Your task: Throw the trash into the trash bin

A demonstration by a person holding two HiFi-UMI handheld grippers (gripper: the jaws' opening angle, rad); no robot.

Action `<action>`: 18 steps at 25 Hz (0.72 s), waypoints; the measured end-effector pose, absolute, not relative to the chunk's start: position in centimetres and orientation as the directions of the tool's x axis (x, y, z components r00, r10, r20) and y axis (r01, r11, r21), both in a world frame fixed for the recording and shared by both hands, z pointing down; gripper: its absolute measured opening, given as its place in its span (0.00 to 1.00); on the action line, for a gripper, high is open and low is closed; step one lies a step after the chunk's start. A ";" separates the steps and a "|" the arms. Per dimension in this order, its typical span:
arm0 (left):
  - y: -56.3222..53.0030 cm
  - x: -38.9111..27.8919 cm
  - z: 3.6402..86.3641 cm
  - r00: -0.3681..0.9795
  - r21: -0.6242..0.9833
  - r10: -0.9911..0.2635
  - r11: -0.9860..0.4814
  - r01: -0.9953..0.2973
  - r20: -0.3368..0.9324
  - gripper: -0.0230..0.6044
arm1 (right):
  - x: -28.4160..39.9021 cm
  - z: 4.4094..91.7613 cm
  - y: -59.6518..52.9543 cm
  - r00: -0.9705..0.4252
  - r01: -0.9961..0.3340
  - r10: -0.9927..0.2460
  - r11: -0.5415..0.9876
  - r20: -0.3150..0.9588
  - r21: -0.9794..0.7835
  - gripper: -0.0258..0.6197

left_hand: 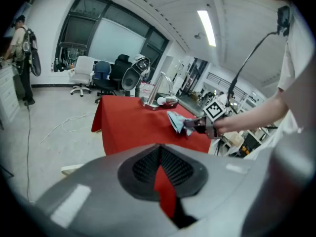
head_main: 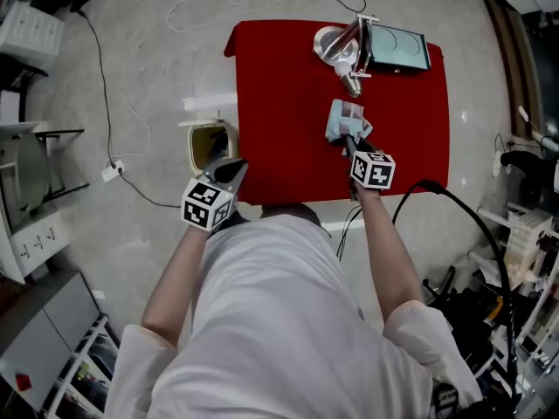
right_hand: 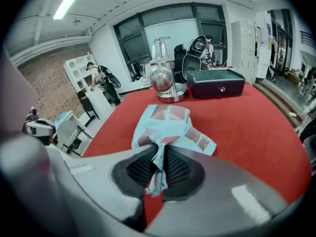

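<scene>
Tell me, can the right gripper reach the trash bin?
Probably yes. The right gripper, shut on the light blue wrapper, has bare red table between it and the trash bin on the floor beside the table; only the left gripper hangs near the bin.

White short-sleeved shirt (head_main: 279, 321), grey left claw (head_main: 231, 172) and right claw (head_main: 348, 138) — black-and-white marker cubes (head_main: 208, 206)

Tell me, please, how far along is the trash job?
Done: the right tongs are shut on the pale blue wrapper. In hand: it is held over the red table. Remaining: carry it to the trash bin beside the table and drop it.
</scene>
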State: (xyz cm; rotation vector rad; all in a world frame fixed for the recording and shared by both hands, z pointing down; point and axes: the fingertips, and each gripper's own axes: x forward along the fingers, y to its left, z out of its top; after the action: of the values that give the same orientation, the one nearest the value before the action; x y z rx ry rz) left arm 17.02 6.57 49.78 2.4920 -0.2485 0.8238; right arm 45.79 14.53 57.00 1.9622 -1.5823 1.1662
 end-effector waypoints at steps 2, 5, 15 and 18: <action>6.1 15.6 49.8 0.800 0.400 -0.027 -0.855 -0.329 0.600 0.04 | 44.1 56.7 13.6 0.015 -0.930 -0.637 -0.292 0.771 -0.223 0.07; 5.3 13.6 49.6 0.800 0.398 -0.052 -0.847 -0.352 0.598 0.04 | 41.7 55.8 12.0 -0.012 -0.940 -0.651 -0.252 0.759 -0.230 0.07; 3.2 6.6 48.9 0.793 0.398 -0.146 -0.802 -0.445 0.591 0.04 | 31.9 53.4 5.3 -0.144 -0.965 -0.670 -0.068 0.728 -0.253 0.07; 2.9 4.1 48.8 0.786 0.398 -0.176 -0.784 -0.476 0.593 0.04 | 28.3 53.2 4.0 -0.190 -0.965 -0.665 -0.009 0.722 -0.262 0.07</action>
State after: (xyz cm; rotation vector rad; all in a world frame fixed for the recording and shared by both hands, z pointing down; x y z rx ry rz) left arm 4.10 2.91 48.81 2.4302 -0.4846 0.7350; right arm 28.27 3.96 53.15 1.6877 -1.8855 1.0440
